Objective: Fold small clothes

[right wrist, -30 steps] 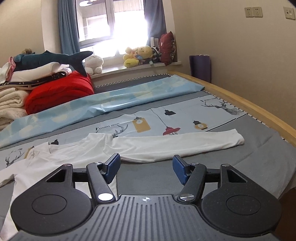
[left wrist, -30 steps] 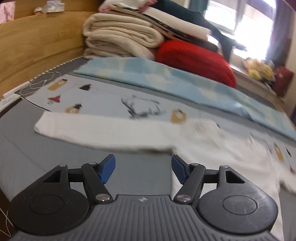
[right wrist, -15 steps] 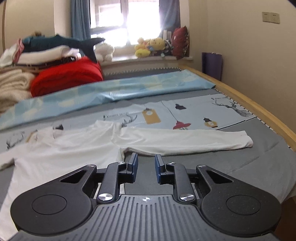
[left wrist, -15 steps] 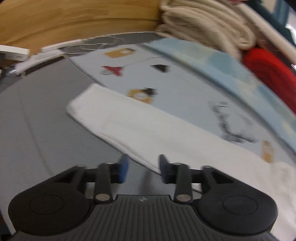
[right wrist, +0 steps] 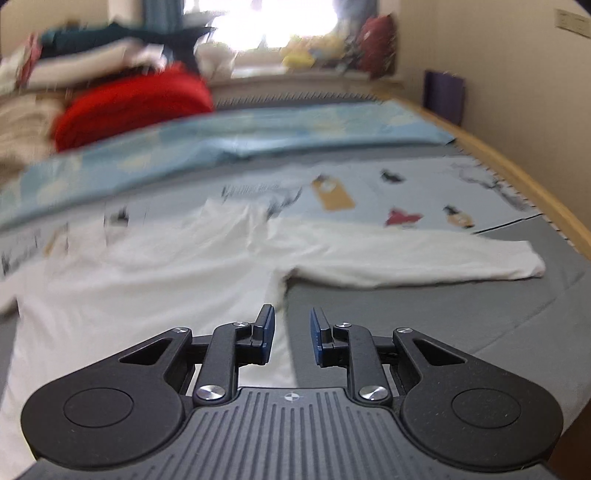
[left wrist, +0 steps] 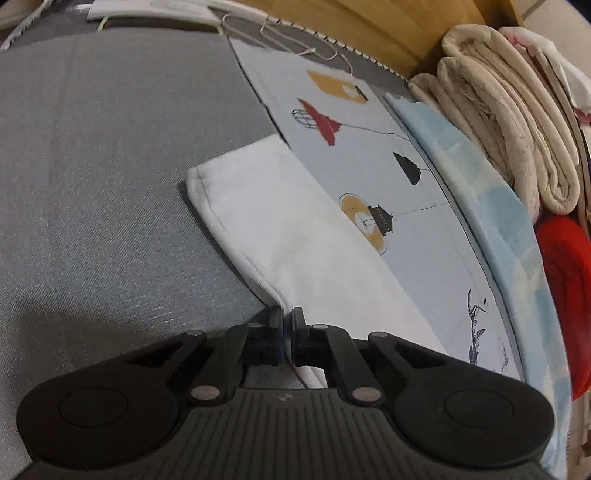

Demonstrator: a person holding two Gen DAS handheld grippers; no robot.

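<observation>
A small white long-sleeved shirt (right wrist: 155, 280) lies spread flat on the bed. In the left wrist view one sleeve (left wrist: 295, 236) runs diagonally, cuff toward the upper left. My left gripper (left wrist: 287, 318) is shut on the sleeve's lower edge, which lifts slightly into the jaws. In the right wrist view the other sleeve (right wrist: 424, 258) stretches to the right. My right gripper (right wrist: 291, 321) is partly open and empty, just above the shirt's side edge below the armpit.
A grey mat (left wrist: 92, 184) and a printed pale-blue sheet (left wrist: 388, 155) cover the bed. Folded beige blankets (left wrist: 509, 122) and a red cushion (right wrist: 133, 103) are stacked at the back. A wooden bed rail (right wrist: 517, 177) runs on the right. A white cable (left wrist: 288, 33) lies near the edge.
My left gripper moved down to the sleeve and closed on its edge. My right gripper narrowed, then opened a little, and moved forward and lower toward the shirt's side.
</observation>
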